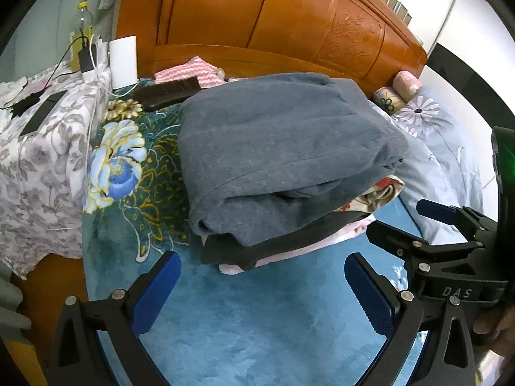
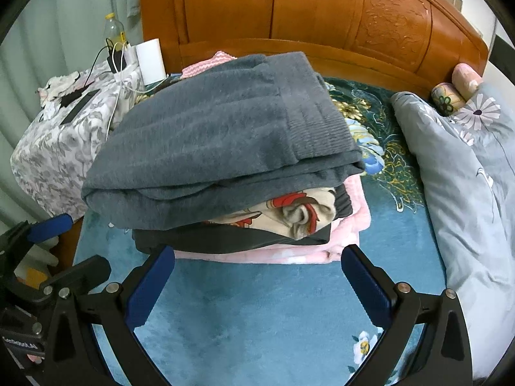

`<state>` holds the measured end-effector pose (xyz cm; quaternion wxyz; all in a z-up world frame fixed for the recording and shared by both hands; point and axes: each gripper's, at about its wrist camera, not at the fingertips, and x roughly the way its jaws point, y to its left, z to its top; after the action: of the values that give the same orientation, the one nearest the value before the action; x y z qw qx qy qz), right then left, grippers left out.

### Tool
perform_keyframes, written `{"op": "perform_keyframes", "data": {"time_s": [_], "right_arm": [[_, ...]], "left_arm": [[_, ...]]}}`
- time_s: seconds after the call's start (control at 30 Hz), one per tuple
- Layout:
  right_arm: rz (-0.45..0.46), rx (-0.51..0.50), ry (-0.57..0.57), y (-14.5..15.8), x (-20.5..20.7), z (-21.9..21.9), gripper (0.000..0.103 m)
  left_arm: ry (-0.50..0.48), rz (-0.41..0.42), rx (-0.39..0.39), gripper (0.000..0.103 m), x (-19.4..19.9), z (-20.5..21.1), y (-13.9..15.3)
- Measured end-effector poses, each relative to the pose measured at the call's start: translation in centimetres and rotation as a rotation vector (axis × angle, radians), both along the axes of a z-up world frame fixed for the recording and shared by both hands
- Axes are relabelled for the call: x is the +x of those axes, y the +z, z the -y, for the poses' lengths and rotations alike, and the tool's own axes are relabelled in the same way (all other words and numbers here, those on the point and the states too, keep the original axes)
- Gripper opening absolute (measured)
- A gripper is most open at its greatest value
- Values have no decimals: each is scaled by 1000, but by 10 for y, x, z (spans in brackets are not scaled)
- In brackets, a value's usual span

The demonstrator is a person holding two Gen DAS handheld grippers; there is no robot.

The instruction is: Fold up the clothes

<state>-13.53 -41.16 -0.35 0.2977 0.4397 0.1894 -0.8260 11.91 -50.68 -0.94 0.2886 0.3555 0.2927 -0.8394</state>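
Stack of folded clothes (image 2: 231,160) sits on teal bedspread (image 2: 244,321), just ahead of both grippers, not touching either. Grey towel (image 1: 283,148) on top; printed cloth (image 2: 302,212), dark garment (image 2: 225,238), pink layer (image 2: 289,254) below. L gripper (image 1: 260,292) fingers spread wide, empty. R gripper (image 2: 257,286) likewise spread, empty. "DAS" legible on R gripper body in L view. Lower layers mostly hidden under towel; nightstand (image 1: 38,148) items too small to ID.

Matt grey terry towel (image 2: 219,128) lies on plush teal bedspread (image 2: 251,315), before a glossy carved wooden headboard (image 2: 322,9).
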Motion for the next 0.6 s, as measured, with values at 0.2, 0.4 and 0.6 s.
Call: {"op": "perform_keyframes", "data": {"time_s": [0.2,0.4,0.6], "right_arm": [[8,16,7,-7,-4,6,103],[-1,42,17,-12,-8,14,103],[-2,54,23,-18,-12,22,103]], "left_arm": [[9,1,0,103,-1,4,-6],[6,6,13,103,-5,9,-14],[5,3,22,103,-6,14,-20]]}}
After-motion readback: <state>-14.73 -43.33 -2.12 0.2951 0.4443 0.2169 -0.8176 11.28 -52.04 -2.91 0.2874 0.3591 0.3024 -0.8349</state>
